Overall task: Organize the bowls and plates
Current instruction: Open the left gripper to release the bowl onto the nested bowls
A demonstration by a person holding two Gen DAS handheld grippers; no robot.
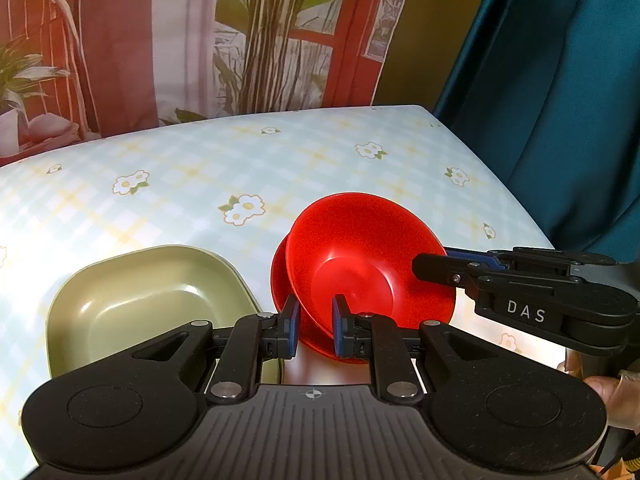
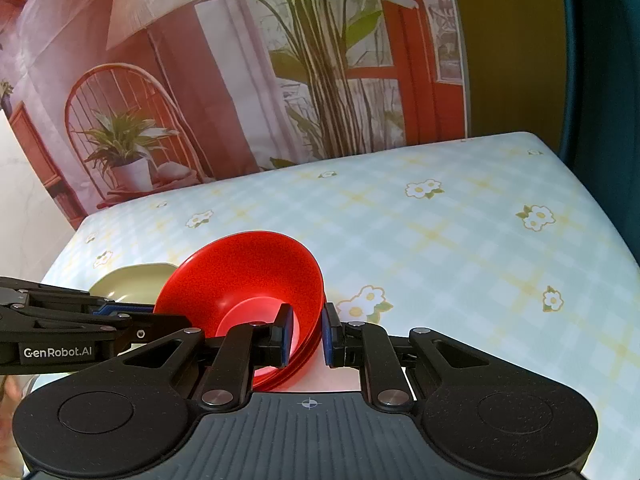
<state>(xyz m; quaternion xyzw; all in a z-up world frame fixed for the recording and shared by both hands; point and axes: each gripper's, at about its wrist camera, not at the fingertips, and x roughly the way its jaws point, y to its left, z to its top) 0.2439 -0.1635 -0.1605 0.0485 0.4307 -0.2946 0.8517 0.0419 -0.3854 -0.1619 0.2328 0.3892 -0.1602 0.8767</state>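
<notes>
Flowered surface [image 1: 200,168] under everything, printed backdrop [image 1: 260,40] behind. Green dish [image 1: 132,304] resting flat on it, left of the red pieces and just beside them, untouched.

Red bowl [image 1: 360,256] tilted steeply, seemingly raised off the surface, with a second red piece [image 1: 280,276] nested close behind it; plate or bowl, cannot tell. Pinched from two sides: left tongs [image 1: 314,326] clamped shut on the near rim, right tongs [image 2: 306,334] clamped shut on the opposite rim, wall of the bowl running between each pair of pads. In the right wrist view several red rims stacked together at the pinch, so likely more than one piece in that grip.

Step in hand, by judgement: carrying or separating the red pieces. Next move likely calling for levelling the bowl, lowering it onto the surface or the dish, then loosening one grip first.
</notes>
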